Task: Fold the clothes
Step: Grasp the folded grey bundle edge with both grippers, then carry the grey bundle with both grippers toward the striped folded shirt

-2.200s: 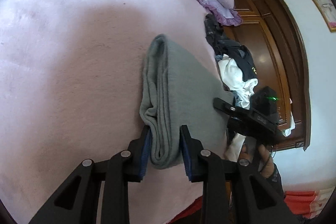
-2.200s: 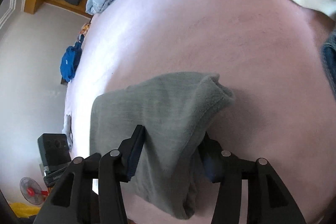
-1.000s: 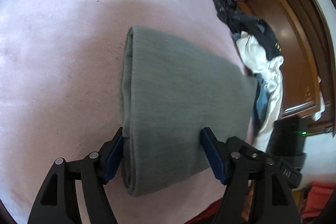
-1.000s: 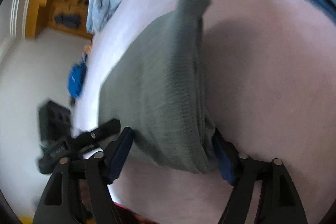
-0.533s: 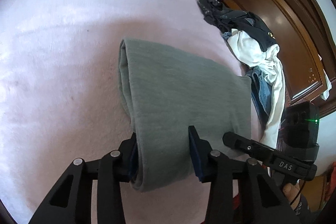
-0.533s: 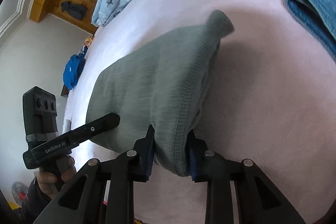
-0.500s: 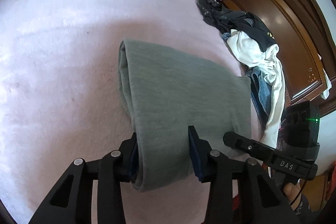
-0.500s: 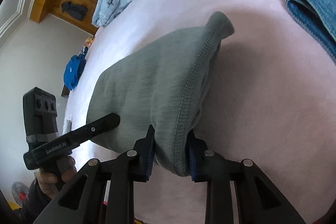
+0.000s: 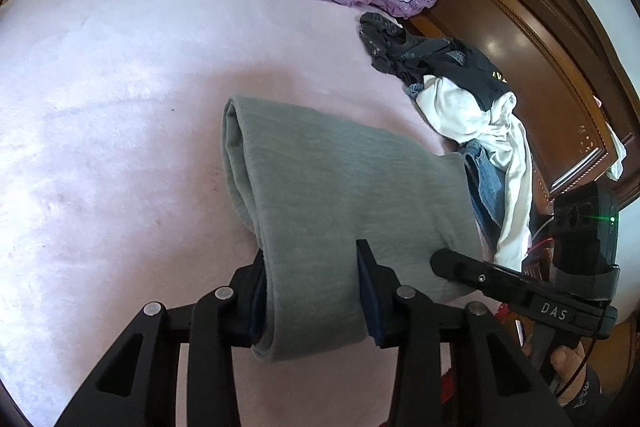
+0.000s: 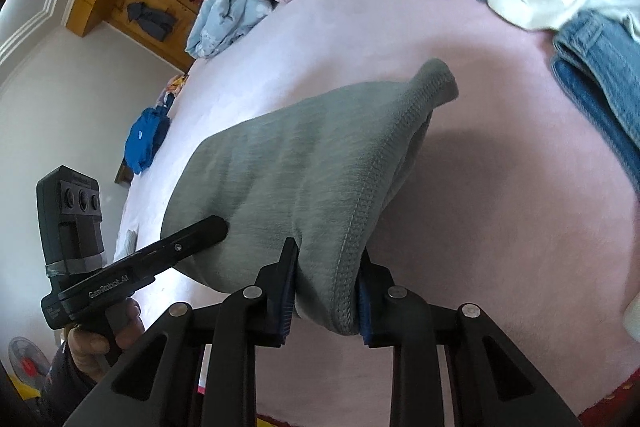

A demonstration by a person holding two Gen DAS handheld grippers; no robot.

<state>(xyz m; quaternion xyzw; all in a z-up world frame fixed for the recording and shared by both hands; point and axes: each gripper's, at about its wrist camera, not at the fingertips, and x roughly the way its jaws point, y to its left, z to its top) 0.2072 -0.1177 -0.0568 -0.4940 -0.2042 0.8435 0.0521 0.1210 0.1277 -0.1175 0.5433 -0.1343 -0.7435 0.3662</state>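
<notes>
While the folded grey garment (image 9: 340, 195) hangs just above the pink bedspread (image 9: 112, 107), both tongs are clamped on its near edge: left gripper (image 9: 310, 291) pinches one end, right gripper (image 10: 326, 287) pinches the stitched end. Cloth spans between them, lifted, far fold sagging toward the bed. Unfolded clothes pile (image 9: 460, 95) sits near its right side; jeans (image 10: 600, 83) lie beside that.
</notes>
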